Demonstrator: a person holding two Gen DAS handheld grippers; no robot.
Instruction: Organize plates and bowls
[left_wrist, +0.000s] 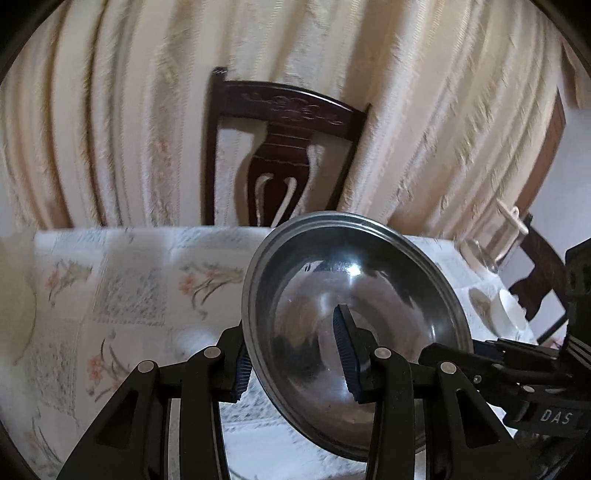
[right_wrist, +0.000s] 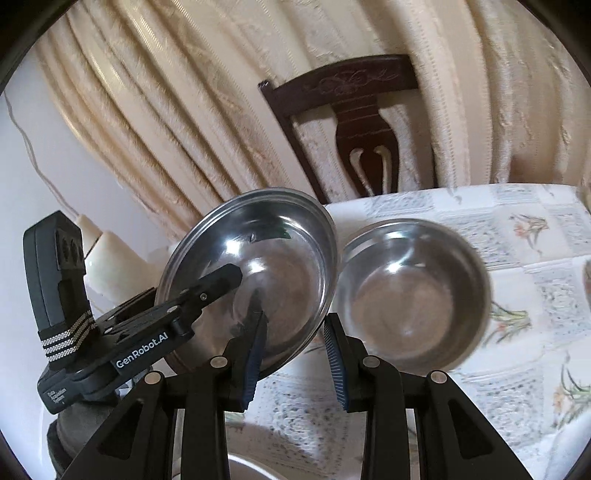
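Observation:
A steel bowl (left_wrist: 369, 280) hangs tilted above the floral tablecloth (left_wrist: 129, 288). My left gripper (left_wrist: 293, 343) straddles its rim, one pad outside and the other inside, shut on the wall. In the right wrist view the same steel bowl (right_wrist: 280, 251) tips toward the camera. My right gripper (right_wrist: 295, 321) clamps its lower rim, with the left pad inside and the right pad outside. The left gripper (right_wrist: 207, 288) reaches in from the left, and the right gripper (left_wrist: 454, 350) meets the rim from the right. A second steel bowl (right_wrist: 410, 295) sits upright on the tablecloth (right_wrist: 535, 240) just right of the held one.
A dark wooden chair (left_wrist: 280, 110) stands behind the table against cream curtains; the chair (right_wrist: 351, 85) also shows in the right wrist view. White dishes (left_wrist: 509, 310) lie at the table's right end. A metal rim (right_wrist: 251, 469) peeks in below the right gripper.

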